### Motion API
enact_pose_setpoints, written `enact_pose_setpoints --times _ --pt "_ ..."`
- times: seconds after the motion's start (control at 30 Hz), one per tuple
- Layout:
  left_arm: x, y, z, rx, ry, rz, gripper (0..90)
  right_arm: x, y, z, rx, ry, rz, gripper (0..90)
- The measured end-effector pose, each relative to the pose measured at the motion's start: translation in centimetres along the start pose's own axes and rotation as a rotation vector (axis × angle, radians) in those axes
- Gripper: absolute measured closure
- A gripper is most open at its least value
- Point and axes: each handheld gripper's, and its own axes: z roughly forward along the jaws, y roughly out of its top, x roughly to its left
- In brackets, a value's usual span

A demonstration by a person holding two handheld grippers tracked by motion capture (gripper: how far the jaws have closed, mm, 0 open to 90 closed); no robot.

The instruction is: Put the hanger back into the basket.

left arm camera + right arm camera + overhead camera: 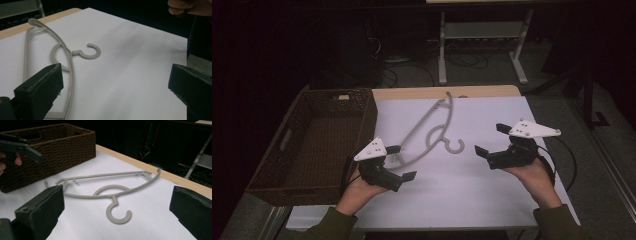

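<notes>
left gripper (404, 162): jaws spread, nothing held | hanger (427, 132): just beside one jaw | right gripper (492, 140): jaws spread, hanger ahead, apart

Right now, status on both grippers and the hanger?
Left gripper open, beside hanger's near end. Right gripper open, holding nothing. Hanger flat on table, untouched. Basket left, nothing in the way.
</notes>
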Motion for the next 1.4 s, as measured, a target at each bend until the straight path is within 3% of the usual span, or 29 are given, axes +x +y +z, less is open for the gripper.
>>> enact_pose_setpoints --times 0.53,0.73,0.83,1.03,1.1,1.13,1.4 --pt "0.1 -1.8 0.8 0.030 -0.013 0.000 0.0 0.2 -0.1 3.3 0.083 0.011 -0.005 3.6" --pt "0.3 -2.0 0.8 0.030 -0.007 -0.006 0.0 -0.1 -0.1 4.5 0.134 0.015 0.019 14.5" --pt "0.3 -2.0 0.8 0.035 -0.008 0.001 0.0 -0.3 0.0 5.6 0.172 0.010 -0.002 21.5" --pt "0.3 -2.0 0.9 0.038 -0.007 0.000 0.0 -0.5 0.1 6.7 0.202 0.009 0.004 31.7" --pt "0.3 -2.1 0.9 0.039 -0.008 -0.004 0.0 -0.7 0.2 7.3 0.216 0.006 0.003 41.8" --pt "0.3 -2.1 0.9 0.039 -0.008 -0.004 0.0 -0.7 0.2 7.3 0.216 0.006 0.003 41.8" --pt "0.3 -2.0 0.9 0.035 -0.009 -0.004 0.0 -1.5 0.2 9.7 0.255 0.017 0.024 67.1"
